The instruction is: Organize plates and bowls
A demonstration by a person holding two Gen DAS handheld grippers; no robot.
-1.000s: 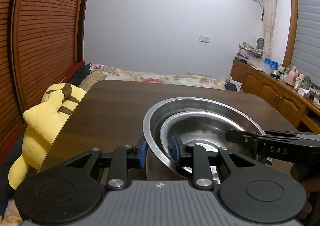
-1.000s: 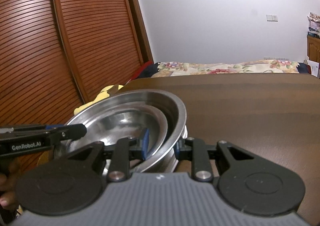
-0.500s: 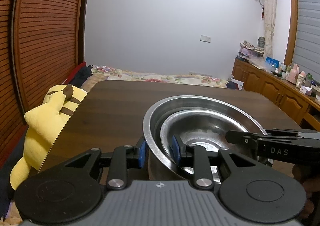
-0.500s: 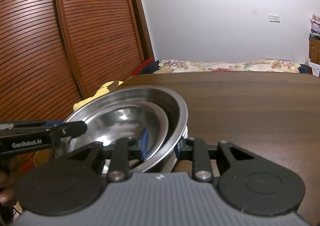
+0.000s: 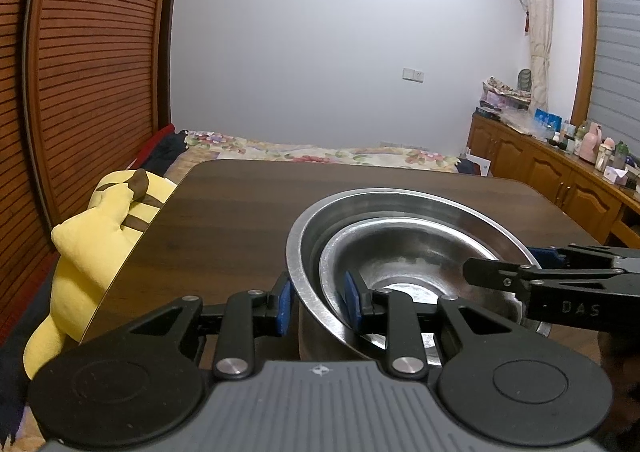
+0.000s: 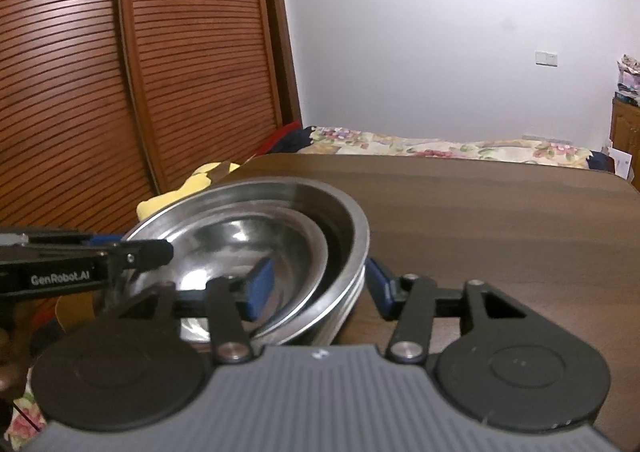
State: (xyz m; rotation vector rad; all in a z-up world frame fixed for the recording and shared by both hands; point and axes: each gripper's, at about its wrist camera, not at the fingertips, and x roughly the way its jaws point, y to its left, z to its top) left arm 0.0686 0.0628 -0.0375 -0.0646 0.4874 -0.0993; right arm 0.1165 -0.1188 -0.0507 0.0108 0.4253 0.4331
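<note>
From the left wrist view, the left gripper (image 5: 314,302) has its blue-padded fingers (image 5: 352,304) straddling the near rims of the nested bowls, seemingly clamped on them: a large shiny steel bowl (image 5: 420,211) with a smaller steel bowl (image 5: 404,252) sitting off-centre inside it, both resting on the dark wooden bench (image 5: 240,219). A yellow plush toy (image 5: 100,236) lies beside the bench's left edge. From the right wrist view, the right gripper (image 6: 320,288) is opening, its fingers (image 6: 260,286) standing clear on either side of the 2 rims, so the bowls lie between them but unpressed. These bowls look light, rigid and slick, so they will likely slide or clatter if pinched on the curved wall; the rolled rim is the sensible place to take hold, and gripping 2 rims together risks 1 slipping free.
</note>
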